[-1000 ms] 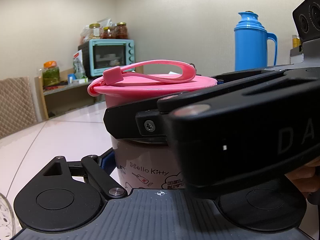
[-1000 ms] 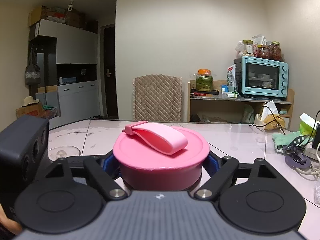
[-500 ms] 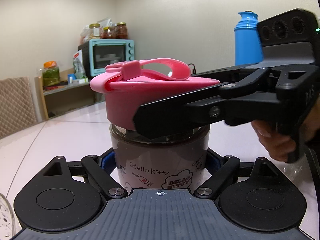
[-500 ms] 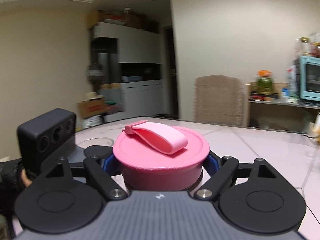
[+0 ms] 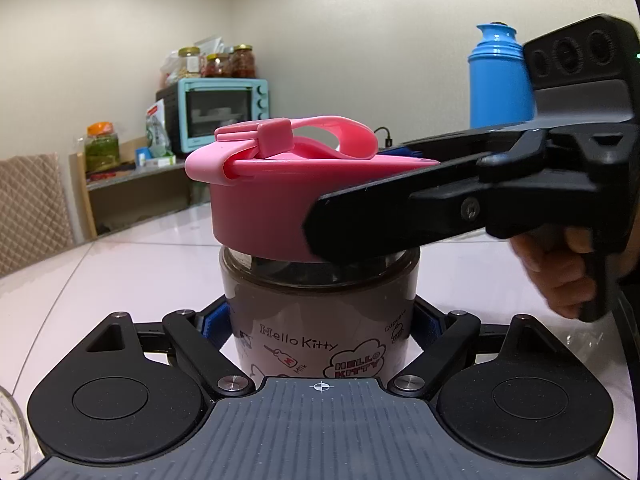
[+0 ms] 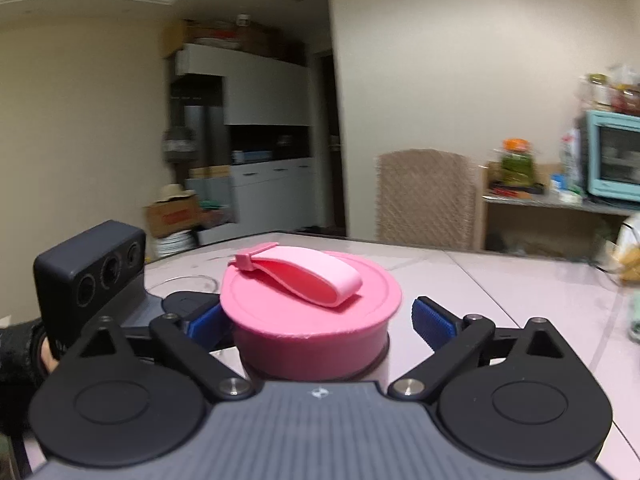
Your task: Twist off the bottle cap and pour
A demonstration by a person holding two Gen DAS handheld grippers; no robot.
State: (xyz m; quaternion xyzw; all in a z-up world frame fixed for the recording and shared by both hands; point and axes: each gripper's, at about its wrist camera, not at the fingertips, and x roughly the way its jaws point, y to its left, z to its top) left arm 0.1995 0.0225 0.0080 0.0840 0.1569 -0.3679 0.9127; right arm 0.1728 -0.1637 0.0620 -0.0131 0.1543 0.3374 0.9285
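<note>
My left gripper (image 5: 320,320) pinches the "Hello Kitty" bottle (image 5: 320,320). My right gripper (image 6: 316,320) has just been opening, its jaws now spread around the pink cap (image 6: 312,320).

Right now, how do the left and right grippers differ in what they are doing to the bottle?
The left gripper is shut on the bottle body; the right gripper sits higher, around the pink cap. The left's pads press the glass, while the right's jaws have just been opening, its right pad clear of the cap. Both are hand-held.
</note>
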